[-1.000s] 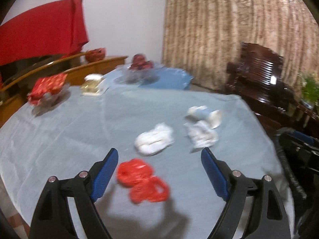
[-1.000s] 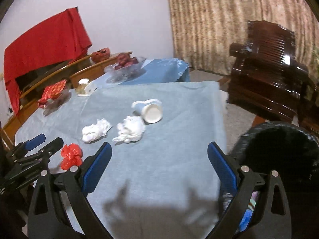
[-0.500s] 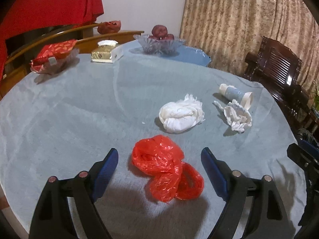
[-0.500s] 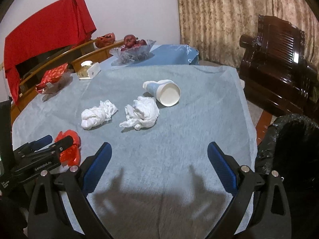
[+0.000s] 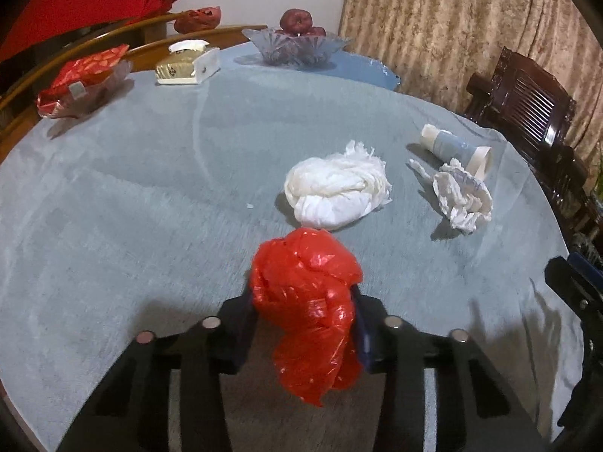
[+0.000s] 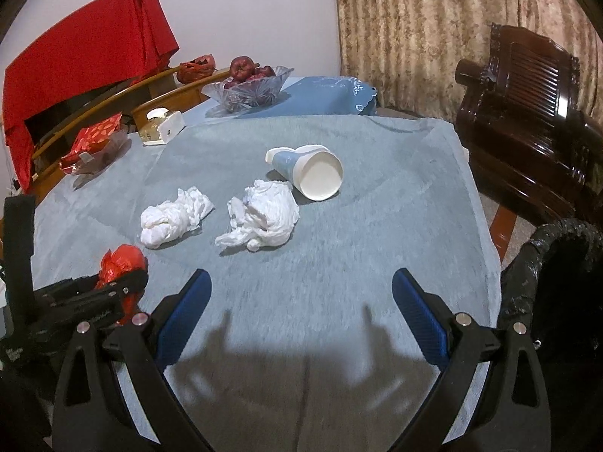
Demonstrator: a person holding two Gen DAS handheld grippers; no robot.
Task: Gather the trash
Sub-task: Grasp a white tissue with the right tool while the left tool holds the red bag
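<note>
Tongs on the left have just been closing and now clamp a crumpled red plastic bag, both pads pressed into its sides, the lower part of the bag hanging between the arms over the grey-clothed counter. Just beyond these tongs lies a white tissue wad; farther to their right sit a second crumpled tissue and a paper cup tipped on its side, the 2 touching or nearly so. The right tongs stand wide apart with nothing between the blue pads, hovering above bare cloth. A black-lined bin stands off the counter edge to their right.
</note>
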